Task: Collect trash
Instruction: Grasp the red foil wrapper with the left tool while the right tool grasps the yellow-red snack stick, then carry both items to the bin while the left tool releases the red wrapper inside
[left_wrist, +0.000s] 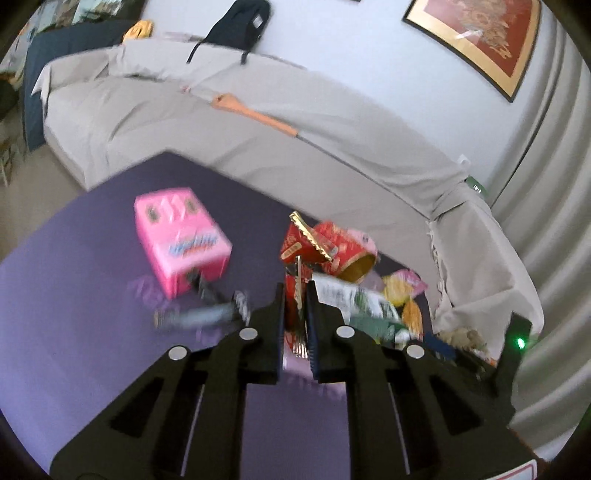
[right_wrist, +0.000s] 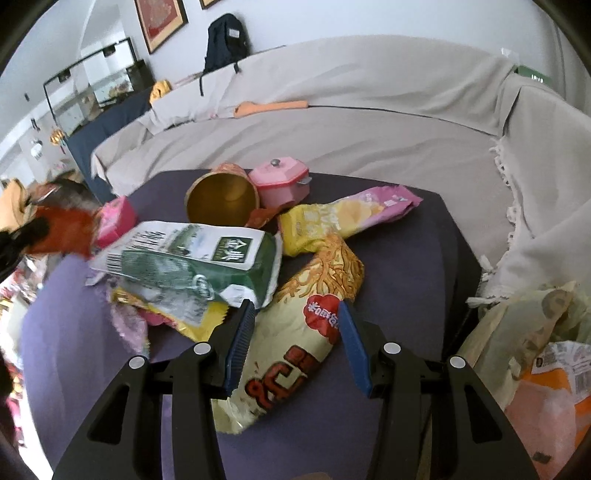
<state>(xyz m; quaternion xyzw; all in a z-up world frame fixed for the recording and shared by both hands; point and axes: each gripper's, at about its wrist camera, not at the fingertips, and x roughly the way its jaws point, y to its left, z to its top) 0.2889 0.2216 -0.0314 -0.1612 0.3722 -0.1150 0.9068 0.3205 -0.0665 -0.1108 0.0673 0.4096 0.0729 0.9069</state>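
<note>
Between wide right hand-held gripper (right_wrist: 295, 343) fingers — noodle snack bag (right_wrist: 295, 354) (flat on table (right_wrist: 406, 266)).

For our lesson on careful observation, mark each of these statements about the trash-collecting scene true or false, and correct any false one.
1. The left gripper is shut on a red wrapper. True.
2. The right gripper is clamped on the green-and-white bag. False: it is open, its fingers straddling a yellow noodle-snack bag.
3. The gold-lined paper cup stands upright. False: it lies on its side.
4. A pink box sits on the purple table. True.
5. A dark backpack rests behind the covered sofa. True.
</note>
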